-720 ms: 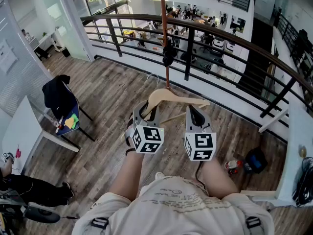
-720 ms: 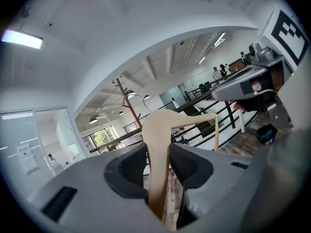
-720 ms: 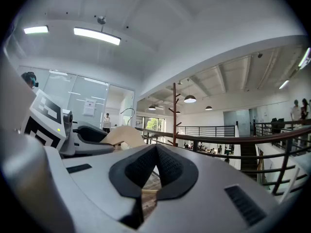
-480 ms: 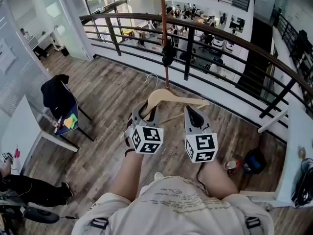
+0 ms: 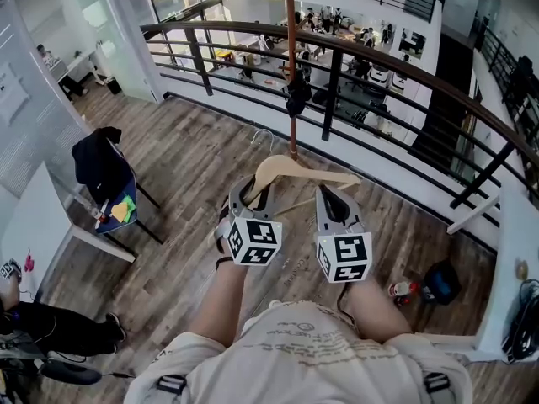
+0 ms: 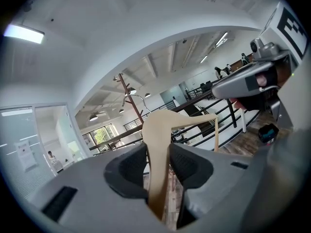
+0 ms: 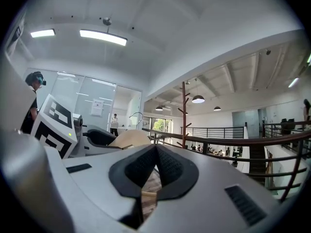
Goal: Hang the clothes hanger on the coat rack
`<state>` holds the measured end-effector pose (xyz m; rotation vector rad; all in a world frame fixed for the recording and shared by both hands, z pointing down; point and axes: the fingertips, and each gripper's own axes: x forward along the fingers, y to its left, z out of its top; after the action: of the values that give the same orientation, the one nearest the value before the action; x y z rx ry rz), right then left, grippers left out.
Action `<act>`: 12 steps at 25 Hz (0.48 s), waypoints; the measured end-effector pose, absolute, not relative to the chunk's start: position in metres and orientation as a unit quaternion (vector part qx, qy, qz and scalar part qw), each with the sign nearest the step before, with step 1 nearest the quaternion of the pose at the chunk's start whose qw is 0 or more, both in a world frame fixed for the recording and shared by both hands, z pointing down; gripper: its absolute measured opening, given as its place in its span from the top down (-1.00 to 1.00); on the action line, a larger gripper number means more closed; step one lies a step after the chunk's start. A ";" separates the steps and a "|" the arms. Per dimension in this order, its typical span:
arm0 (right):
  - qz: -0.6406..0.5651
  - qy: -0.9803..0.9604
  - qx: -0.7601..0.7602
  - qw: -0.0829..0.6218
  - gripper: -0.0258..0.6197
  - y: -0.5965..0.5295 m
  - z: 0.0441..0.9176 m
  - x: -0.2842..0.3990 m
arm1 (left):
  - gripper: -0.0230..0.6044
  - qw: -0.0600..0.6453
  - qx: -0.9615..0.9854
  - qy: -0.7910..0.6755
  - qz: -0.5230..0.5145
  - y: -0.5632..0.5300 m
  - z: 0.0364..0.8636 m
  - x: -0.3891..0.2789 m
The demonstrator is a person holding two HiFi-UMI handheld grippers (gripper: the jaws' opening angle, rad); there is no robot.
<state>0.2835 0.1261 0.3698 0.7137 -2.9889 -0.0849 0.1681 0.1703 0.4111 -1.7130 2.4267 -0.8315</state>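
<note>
A pale wooden clothes hanger (image 5: 299, 168) with a metal hook (image 5: 263, 133) hangs in the air in front of me, held at both sides. My left gripper (image 5: 253, 188) is shut on its left arm; in the left gripper view the wood (image 6: 159, 149) sits clamped between the pads. My right gripper (image 5: 330, 194) is shut, with the hanger's thin lower bar (image 7: 147, 198) caught deep between its jaws. The coat rack (image 5: 291, 57), a brown pole with pegs, stands just beyond the hanger. It also appears in both gripper views, as the rack (image 6: 127, 89) and the rack (image 7: 183, 110).
A dark curved railing (image 5: 379, 66) runs behind the rack above a lower floor. At left stand a chair with a black jacket (image 5: 101, 162) and a white desk (image 5: 34, 225). A black bag (image 5: 440, 278) lies on the floor by a white table (image 5: 509, 251).
Both grippers keep their hold on the hanger and stay almost in place. The rack's pole stands slightly further right in the head view.
</note>
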 end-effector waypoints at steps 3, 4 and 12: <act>-0.020 -0.973 0.228 0.036 0.92 0.126 0.373 0.266 | 0.45 0.030 -0.553 0.788 -0.269 0.172 0.411 0.151; -0.021 -0.973 0.226 0.038 0.92 0.127 0.374 0.260 | 0.45 0.031 -0.552 0.788 -0.269 0.172 0.411 0.145; -0.042 -0.972 0.224 0.050 0.92 0.132 0.379 0.219 | 0.45 0.044 -0.556 0.783 -0.276 0.170 0.410 0.108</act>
<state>0.2189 0.1325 0.3793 0.6815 -2.9616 -0.1293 0.1078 0.1696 0.4102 -1.6985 2.3935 -0.8437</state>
